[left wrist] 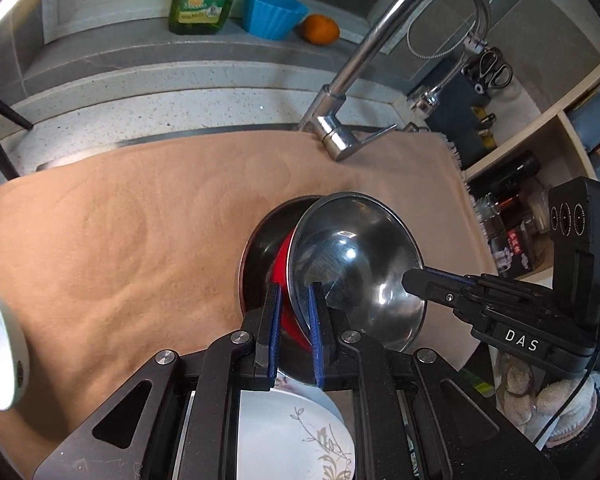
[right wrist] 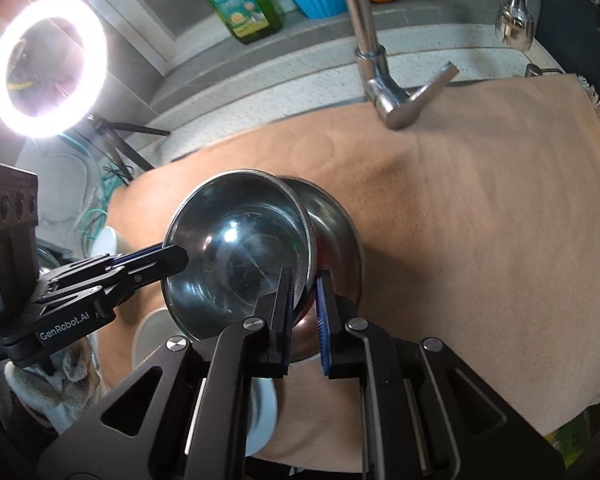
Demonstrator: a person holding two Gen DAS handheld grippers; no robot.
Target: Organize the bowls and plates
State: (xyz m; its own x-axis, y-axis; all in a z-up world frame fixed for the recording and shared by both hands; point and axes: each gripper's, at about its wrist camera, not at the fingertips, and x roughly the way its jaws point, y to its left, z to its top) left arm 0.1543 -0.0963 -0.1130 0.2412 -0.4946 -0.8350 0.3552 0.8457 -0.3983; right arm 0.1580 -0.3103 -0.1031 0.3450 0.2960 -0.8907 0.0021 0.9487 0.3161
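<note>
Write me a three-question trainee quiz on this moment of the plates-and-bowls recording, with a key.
1. True or false: only the left gripper holds the steel bowl; the right gripper is free.
2. What covers the surface below the steel bowl? A) nothing, a bare sink B) a tan towel C) a wooden board
3. Name the fruit on the ledge beside the blue cup.
Key: 1 false: both grippers are shut on the bowl's rim, on opposite sides. 2 B. 3 an orange.
</note>
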